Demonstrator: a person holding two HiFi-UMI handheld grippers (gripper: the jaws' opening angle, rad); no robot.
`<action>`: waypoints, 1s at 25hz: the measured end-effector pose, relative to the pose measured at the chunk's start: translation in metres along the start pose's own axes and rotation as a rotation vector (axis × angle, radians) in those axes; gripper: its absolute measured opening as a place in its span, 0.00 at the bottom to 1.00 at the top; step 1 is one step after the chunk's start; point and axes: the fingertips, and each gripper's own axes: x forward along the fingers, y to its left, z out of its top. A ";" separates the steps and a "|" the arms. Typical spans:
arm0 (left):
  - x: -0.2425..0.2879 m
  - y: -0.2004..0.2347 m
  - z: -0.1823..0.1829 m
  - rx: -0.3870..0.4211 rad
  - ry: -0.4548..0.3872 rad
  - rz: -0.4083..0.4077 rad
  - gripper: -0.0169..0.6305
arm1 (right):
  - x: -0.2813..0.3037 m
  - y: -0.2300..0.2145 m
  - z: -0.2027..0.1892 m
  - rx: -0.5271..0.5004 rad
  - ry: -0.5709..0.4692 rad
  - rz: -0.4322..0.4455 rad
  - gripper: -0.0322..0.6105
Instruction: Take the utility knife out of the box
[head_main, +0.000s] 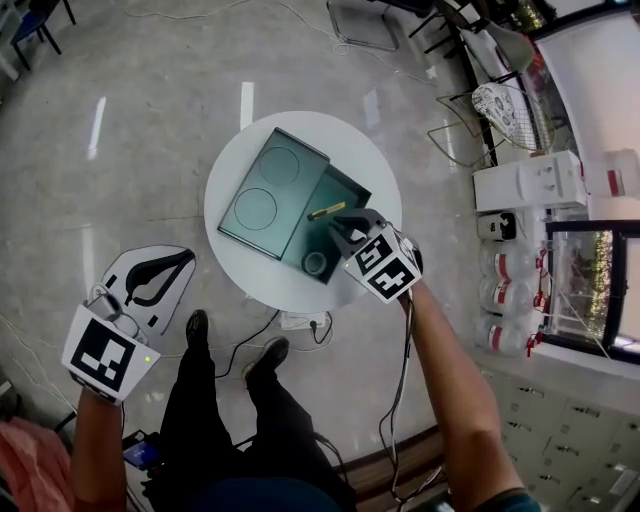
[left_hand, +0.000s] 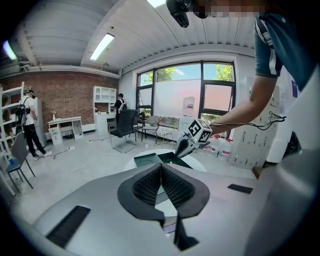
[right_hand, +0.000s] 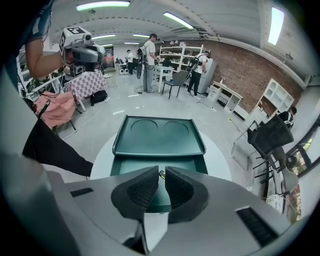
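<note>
A dark green box (head_main: 352, 186) stands on the round white table (head_main: 372, 155), its lid (head_main: 270, 190) folded open to the left. Inside lie the yellow utility knife (head_main: 326, 211) and a roll of tape (head_main: 316, 263). My right gripper (head_main: 345, 229) hovers over the box's near right part, open by a narrow gap with nothing between its jaws. In the right gripper view the knife (right_hand: 161, 175) shows through that gap, ahead of the right gripper (right_hand: 161, 172). My left gripper (head_main: 160, 276) hangs over the floor, left of the table, shut and empty; its tips meet in the left gripper view (left_hand: 161, 167).
A power strip (head_main: 300, 320) with cables lies under the table's near edge, by the person's shoes. Water bottles (head_main: 505, 265) and white cabinets (head_main: 528, 182) line the right side. Chairs (head_main: 362, 22) stand at the far end. People stand by shelves (right_hand: 150, 60) further off.
</note>
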 end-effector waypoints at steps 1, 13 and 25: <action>0.003 0.002 -0.004 -0.003 0.003 0.000 0.06 | 0.006 0.000 -0.002 -0.008 0.008 0.006 0.11; 0.029 0.013 -0.047 -0.031 0.024 -0.005 0.06 | 0.071 0.002 -0.029 -0.114 0.110 0.056 0.27; 0.053 0.020 -0.085 -0.054 0.051 -0.015 0.06 | 0.124 -0.002 -0.055 -0.309 0.224 0.074 0.27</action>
